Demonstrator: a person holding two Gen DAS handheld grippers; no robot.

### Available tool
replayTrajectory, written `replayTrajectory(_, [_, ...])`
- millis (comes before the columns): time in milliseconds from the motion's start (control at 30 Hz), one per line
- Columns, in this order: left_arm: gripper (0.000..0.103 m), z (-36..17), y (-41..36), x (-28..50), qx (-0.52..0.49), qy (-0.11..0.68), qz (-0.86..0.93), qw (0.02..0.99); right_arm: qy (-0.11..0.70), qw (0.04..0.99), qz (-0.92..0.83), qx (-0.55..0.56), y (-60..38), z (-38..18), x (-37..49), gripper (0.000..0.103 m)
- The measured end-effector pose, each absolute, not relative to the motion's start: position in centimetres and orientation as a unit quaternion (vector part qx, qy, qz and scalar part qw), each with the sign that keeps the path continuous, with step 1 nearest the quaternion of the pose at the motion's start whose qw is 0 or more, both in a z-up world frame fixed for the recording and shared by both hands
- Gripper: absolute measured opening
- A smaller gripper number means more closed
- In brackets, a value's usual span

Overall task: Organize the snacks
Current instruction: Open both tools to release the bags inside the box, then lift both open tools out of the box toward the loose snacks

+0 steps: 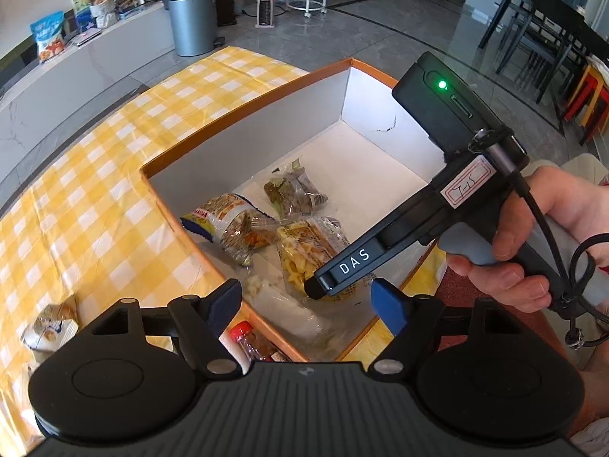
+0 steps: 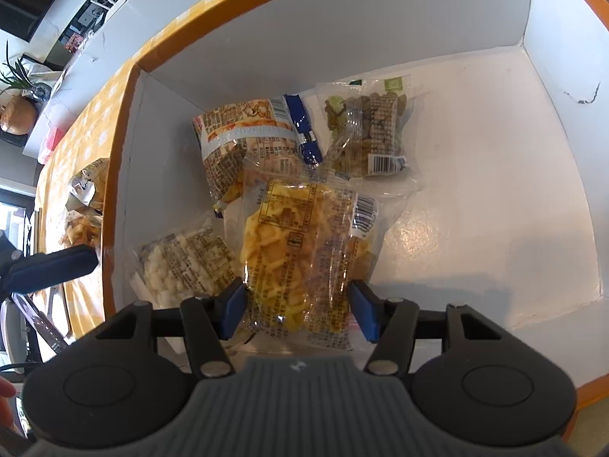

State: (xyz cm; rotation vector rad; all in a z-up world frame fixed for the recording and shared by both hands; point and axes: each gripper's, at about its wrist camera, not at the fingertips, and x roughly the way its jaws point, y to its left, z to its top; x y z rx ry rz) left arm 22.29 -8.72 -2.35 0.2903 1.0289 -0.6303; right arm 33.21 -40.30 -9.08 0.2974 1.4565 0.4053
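Left wrist view: left gripper (image 1: 306,299) spread wide, empty, above the box (image 1: 243,103) near edge. Right gripper (image 1: 323,285) reaches down onto the yellow snack bag (image 1: 304,243) inside.

Right wrist view: fingers (image 2: 235,306) straddle that bag (image 2: 297,251), not pinching — likely releasing. Next: lift clear, fetch the packet (image 2: 87,186) outside.
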Motion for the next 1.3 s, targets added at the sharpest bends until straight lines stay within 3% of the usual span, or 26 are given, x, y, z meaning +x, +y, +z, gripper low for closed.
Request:
replayTrajectory(233, [0.091, -2.0, -7.8, 21.6, 0.125, 0.477, -0.287, 0.821, 0.665, 0.714, 0.179, 0.125, -40.1, -9.1, 33.2, 0.063])
replayTrajectory(333, [0.091, -1.8, -7.5, 21.2, 0.122, 0.475, -0.284, 0.824, 0.664, 0.715, 0.180, 0.127, -40.0, -8.7, 33.4, 0.074])
replayTrajectory(633, [0.091, -0.3, -7.2, 19.4, 0.123, 0.453, -0.285, 0.836, 0.628, 0.752, 0.168, 0.112, -40.6, -5.4, 32.3, 0.074])
replayTrajectory(1033, [0.091, 1.8, -5.4, 16.1, 0.097, 0.399, -0.256, 0.875, 0.463, 0.868, 0.173, 0.036, -40.3, 1.2, 25.4, 0.077])
replayTrajectory(1300, [0.091, 1.6, -2.2, 13.0, 0.043, 0.356, -0.193, 0.913, 0.343, 0.924, 0.167, -0.015, -38.0, 2.3, 20.1, 0.079])
